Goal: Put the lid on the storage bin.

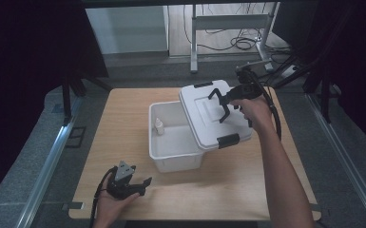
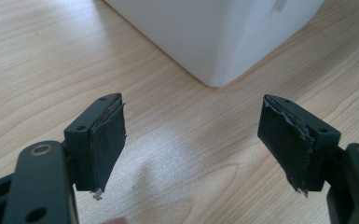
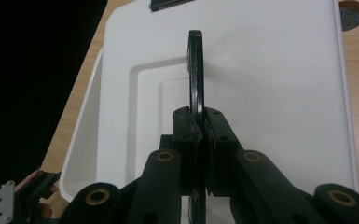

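Gripping the black handle [image 3: 195, 70] of the white lid [image 1: 214, 114], right gripper [image 1: 229, 102] with jaws pinched shut on that thin upright bar, seen edge-on between the pads in the right gripper view. Lid slid off toward the right of the white storage bin [image 1: 173, 137], resting tilted over the bin's right rim, black latches [image 1: 228, 140] at its near and far edges. Left part of the bin uncovered, small white bottle [image 1: 158, 125] standing inside against the bin's left wall. Bin sitting near the middle of the wooden tabletop [image 1: 123, 118]. Left gripper [image 1: 135, 185] held low, near the tabletop's front edge, in front of and left of the bin, well apart from it; jaws spread wide with nothing between them, worn black pads [image 2: 107, 140] facing one corner of the bin [image 2: 214, 42].
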Tool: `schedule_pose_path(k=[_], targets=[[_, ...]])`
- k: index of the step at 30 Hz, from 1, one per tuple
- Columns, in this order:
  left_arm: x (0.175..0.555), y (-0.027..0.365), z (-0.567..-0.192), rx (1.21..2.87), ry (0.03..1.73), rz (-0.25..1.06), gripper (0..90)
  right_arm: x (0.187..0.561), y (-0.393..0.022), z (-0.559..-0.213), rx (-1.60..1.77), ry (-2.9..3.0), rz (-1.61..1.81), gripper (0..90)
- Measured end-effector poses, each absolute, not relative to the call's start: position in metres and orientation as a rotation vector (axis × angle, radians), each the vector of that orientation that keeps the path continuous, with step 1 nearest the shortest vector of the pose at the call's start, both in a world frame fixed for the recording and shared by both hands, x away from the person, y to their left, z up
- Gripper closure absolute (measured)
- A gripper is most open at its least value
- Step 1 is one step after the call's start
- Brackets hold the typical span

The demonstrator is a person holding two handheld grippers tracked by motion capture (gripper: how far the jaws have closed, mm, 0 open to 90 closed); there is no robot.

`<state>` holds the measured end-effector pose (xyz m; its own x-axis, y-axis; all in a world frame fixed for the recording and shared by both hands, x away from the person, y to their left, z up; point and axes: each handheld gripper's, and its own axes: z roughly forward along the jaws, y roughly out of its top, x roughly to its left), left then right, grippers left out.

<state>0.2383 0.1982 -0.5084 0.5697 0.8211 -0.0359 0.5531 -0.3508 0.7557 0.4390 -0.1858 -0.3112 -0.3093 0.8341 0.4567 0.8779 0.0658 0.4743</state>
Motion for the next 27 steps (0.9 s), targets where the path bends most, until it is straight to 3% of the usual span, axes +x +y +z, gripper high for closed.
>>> schedule_pose_path(k=[27], targets=[[0.238, 0.201, -0.5, 2.041, 1.063, 0.467, 23.3, 0.415, -0.125, -0.306, -1.91, -2.161, -1.067, 85.2]])
